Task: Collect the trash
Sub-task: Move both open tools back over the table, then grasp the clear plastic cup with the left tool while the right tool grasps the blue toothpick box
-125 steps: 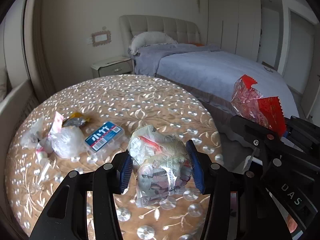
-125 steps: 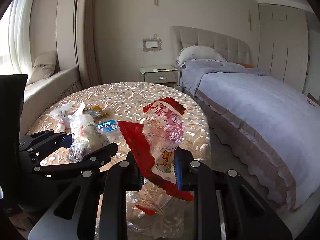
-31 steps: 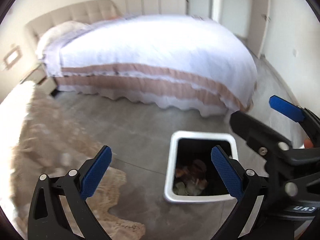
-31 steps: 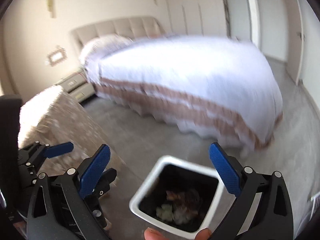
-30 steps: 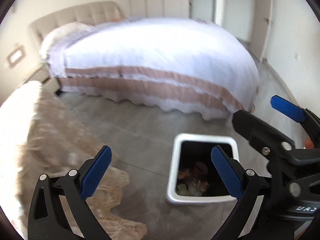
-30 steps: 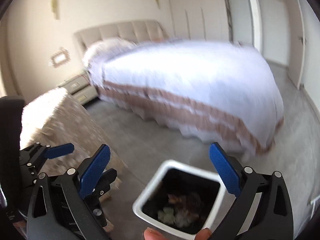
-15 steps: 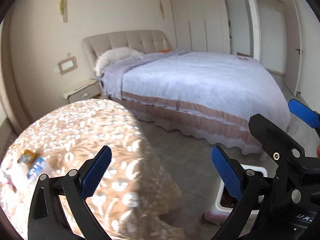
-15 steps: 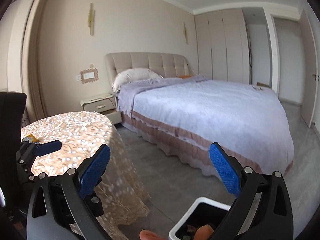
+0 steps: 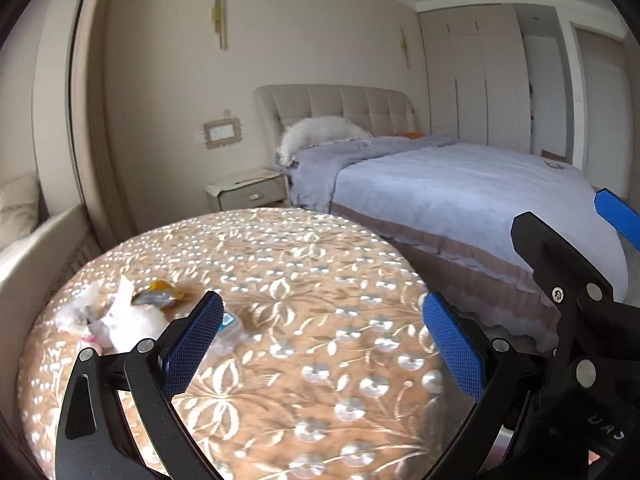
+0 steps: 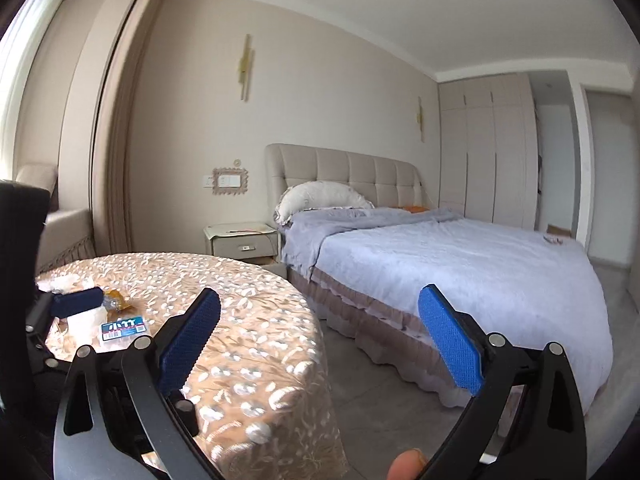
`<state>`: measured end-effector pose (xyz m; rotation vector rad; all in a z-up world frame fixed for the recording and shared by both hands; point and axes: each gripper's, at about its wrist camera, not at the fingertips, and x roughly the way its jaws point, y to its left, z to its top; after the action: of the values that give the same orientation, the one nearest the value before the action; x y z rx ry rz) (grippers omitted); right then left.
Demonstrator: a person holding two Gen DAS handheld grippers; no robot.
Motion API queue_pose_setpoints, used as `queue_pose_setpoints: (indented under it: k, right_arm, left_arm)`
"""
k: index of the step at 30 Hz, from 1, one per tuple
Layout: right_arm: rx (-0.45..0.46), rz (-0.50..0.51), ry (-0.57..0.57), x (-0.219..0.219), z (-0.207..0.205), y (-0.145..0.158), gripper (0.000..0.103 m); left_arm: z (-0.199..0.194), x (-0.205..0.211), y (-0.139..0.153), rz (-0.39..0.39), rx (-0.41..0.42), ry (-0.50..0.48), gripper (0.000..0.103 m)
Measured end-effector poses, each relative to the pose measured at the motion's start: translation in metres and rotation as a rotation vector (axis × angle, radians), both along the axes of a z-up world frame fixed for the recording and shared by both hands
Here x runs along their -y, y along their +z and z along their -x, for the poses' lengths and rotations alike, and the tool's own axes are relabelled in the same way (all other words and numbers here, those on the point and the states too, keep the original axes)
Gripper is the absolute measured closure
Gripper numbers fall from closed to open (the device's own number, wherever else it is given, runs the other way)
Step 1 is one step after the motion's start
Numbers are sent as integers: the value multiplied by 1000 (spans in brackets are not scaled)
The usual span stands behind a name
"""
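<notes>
Trash (image 9: 120, 316) litters the table (image 9: 304, 320) at nine o'clock; both grippers' jaws gape wide and empty, and crinkled wrappers could slip.

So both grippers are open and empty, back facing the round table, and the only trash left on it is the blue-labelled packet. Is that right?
Not quite. Both the left gripper and right gripper are open and empty, facing the table, but the blue-labelled packet is not alone: the left wrist view shows crumpled white wrappers and a yellow wrapper beside it.
</notes>
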<state>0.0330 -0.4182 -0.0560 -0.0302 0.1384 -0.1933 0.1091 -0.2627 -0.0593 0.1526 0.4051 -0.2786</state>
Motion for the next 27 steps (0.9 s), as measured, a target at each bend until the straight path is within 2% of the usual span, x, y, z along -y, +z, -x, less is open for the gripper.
queue_pose_setpoints:
  k: [5,9,13,20,27]
  right_arm:
    - [-60,-23,140,-35,-29,10,4]
    - [-80,-11,240,-71,-47,11,4]
    - [-156,-36,347,-107,-69,10,4]
    - [-264,-30,461,-146,-97,-2,4]
    - [-367,-31,495,-168,-130,-24,4]
  left_arm:
    - [-12,-60,3,21,0,121,5]
    - [-23,-109,-1,63,-33,195,5]
    - [-31,-147,-11,75,-89,247,5]
    - [-45,-195,-36,9,-170,261,5]
    - [-56,-236,-55,-12,-240,222,5]
